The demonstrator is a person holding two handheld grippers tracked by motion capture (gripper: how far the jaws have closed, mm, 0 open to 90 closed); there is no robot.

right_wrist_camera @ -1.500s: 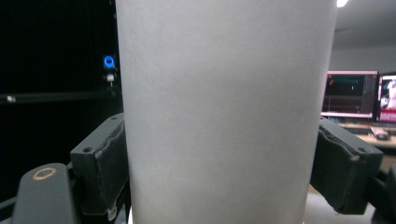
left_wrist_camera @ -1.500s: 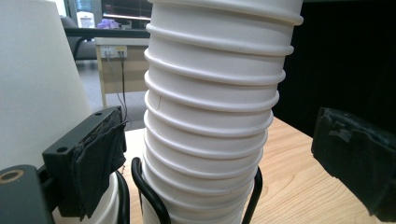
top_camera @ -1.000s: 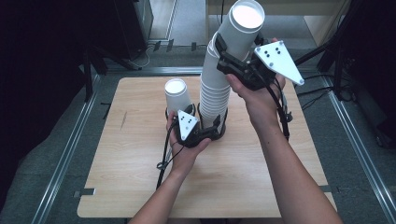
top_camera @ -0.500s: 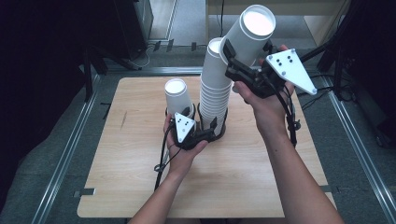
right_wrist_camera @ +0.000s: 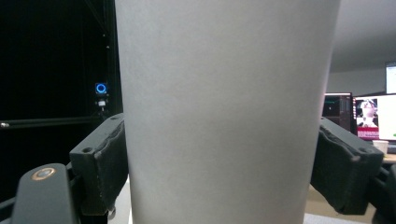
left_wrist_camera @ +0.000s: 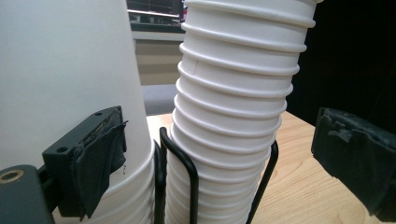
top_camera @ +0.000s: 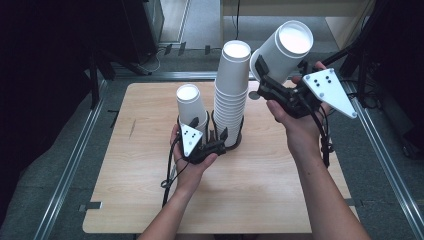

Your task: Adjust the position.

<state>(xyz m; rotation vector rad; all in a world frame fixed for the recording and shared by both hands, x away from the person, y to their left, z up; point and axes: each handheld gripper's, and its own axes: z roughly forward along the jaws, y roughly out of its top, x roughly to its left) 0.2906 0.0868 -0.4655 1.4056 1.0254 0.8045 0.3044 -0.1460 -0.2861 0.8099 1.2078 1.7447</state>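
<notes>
The fingers of the left gripper [top_camera: 214, 142] are spread wide either side of the foot of the tall stack of paper cups [top_camera: 232, 95], and no pad is seen pressing on it: in the left gripper view the left pad [left_wrist_camera: 100, 161] lies against the shorter stack of cups [left_wrist_camera: 65, 84] beside it, while the right pad [left_wrist_camera: 355, 158] stands clear of the tall stack [left_wrist_camera: 233, 107]. The black wire holder [top_camera: 239, 142], in which both stacks stand on the wooden table [top_camera: 270, 190], is probably being steadied there so that nothing tips while a cup is drawn off. To the right, a single white paper cup [top_camera: 282, 50] is clamped by its wall between the closed fingers of the right gripper [top_camera: 262, 82]; it is held tilted, above and just right of the tall stack's top and apart from it.

The wire loops [left_wrist_camera: 180, 172] and the ribbed rims are shown close up by the left gripper view. The squeeze of both pads [right_wrist_camera: 100, 156] on the cup wall [right_wrist_camera: 224, 112] is confirmed by the right gripper view, along with lit monitors [right_wrist_camera: 366, 116] far behind.
</notes>
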